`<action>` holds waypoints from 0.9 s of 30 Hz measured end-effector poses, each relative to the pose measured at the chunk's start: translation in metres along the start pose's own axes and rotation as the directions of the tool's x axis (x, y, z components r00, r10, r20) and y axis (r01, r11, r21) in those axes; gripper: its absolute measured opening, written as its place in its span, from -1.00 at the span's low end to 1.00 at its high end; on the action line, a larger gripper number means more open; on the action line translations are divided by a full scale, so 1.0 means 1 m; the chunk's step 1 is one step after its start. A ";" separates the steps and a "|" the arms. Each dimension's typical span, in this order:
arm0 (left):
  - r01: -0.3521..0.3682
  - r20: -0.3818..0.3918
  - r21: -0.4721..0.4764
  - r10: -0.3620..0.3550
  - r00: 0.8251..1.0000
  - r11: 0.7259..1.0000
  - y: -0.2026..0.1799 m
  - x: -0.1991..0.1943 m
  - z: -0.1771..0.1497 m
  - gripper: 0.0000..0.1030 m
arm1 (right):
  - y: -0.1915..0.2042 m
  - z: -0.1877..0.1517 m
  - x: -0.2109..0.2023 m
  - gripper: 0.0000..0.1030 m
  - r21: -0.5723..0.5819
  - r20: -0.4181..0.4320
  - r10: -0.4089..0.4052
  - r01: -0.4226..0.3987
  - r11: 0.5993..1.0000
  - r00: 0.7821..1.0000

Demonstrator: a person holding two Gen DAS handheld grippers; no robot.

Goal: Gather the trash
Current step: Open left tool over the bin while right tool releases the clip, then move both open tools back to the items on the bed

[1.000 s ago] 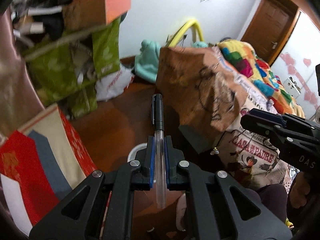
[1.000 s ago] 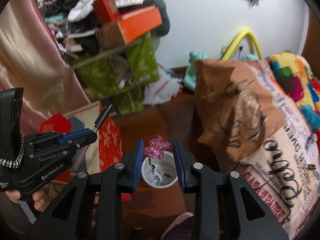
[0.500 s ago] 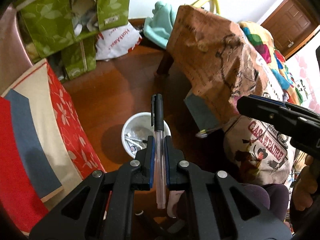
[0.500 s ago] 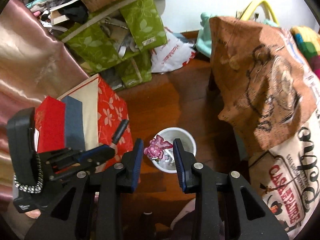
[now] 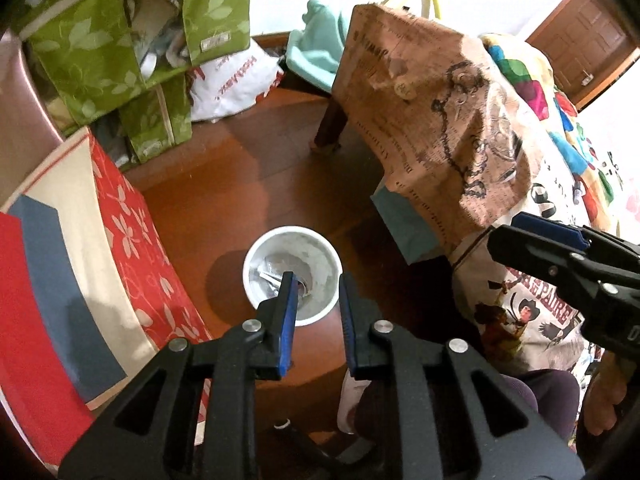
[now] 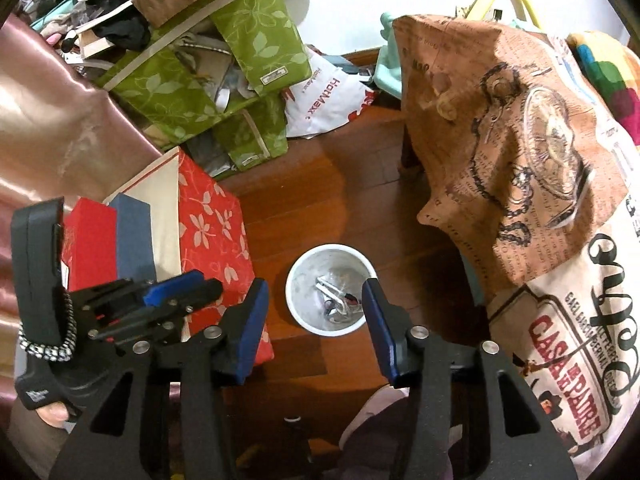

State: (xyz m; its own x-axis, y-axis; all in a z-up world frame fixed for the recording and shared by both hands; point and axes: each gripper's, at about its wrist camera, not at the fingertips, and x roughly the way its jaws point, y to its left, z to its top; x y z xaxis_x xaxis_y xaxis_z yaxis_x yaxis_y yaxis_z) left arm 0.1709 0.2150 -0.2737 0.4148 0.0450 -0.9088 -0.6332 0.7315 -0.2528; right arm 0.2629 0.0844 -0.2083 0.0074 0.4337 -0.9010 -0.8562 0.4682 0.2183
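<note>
A small white bin [image 5: 292,276] stands on the brown wooden floor, with trash lying inside it. It also shows in the right wrist view [image 6: 329,289], holding a pen and small scraps. My left gripper [image 5: 316,280] is open and empty, right above the bin. My right gripper [image 6: 314,292] is open wide and empty, also above the bin. The right gripper shows at the right of the left wrist view [image 5: 560,256]. The left gripper shows at the left of the right wrist view [image 6: 180,292].
A red floral box [image 6: 212,224] stands left of the bin. Green fabric boxes [image 6: 224,64] and a white plastic bag [image 6: 324,96] are stacked behind. A table under a brown printed cloth [image 6: 500,128] stands to the right, one leg [image 5: 330,124] on the floor.
Both grippers tilted down over the bin and opened. The pen left my left gripper and the pink scrap left my right gripper.
</note>
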 end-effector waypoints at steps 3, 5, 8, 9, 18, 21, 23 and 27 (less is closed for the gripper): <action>0.008 0.044 0.020 -0.008 0.999 1.000 -0.009 -0.021 0.000 -0.64 | -0.001 -0.003 -0.013 -0.13 -0.006 0.024 -0.005 0.005 1.000 1.000; 0.006 0.076 0.037 -0.008 0.997 0.999 -0.016 -0.037 0.000 -0.64 | -0.001 -0.006 -0.026 -0.13 -0.006 0.049 -0.004 0.004 1.000 0.999; 0.001 0.140 0.073 -0.011 0.990 0.997 -0.030 -0.064 0.000 -0.64 | -0.003 -0.011 -0.048 -0.13 -0.004 0.097 -0.013 0.013 1.000 0.995; 0.001 0.158 0.084 -0.015 0.987 0.996 -0.034 -0.073 0.000 -0.64 | -0.003 -0.012 -0.054 -0.13 -0.004 0.112 -0.017 0.017 1.000 0.994; 0.016 0.298 0.164 -0.066 0.952 0.986 -0.078 -0.141 -0.008 -0.64 | -0.011 -0.033 -0.130 -0.13 0.014 0.269 -0.030 0.027 1.000 0.963; 0.016 0.336 0.198 -0.083 0.938 0.980 -0.097 -0.161 -0.013 -0.64 | -0.016 -0.043 -0.157 -0.13 0.018 0.325 -0.041 0.037 0.999 0.945; 0.012 0.355 0.221 -0.092 0.930 0.975 -0.109 -0.171 -0.015 -0.64 | -0.019 -0.049 -0.172 -0.13 0.023 0.355 -0.048 0.043 0.999 0.934; 0.019 0.387 0.269 -0.126 0.913 0.963 -0.139 -0.189 -0.021 -0.63 | -0.027 -0.063 -0.201 -0.13 0.036 0.415 -0.074 0.065 0.997 0.907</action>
State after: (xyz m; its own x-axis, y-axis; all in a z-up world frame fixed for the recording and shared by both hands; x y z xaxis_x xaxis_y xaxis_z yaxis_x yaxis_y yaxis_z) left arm 0.1666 0.0908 -0.0738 0.7116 0.2127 -0.6696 -0.4265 0.8881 -0.1713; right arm 0.2521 -0.0642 -0.0569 0.2844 0.6783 -0.6775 -0.8348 0.5227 0.1729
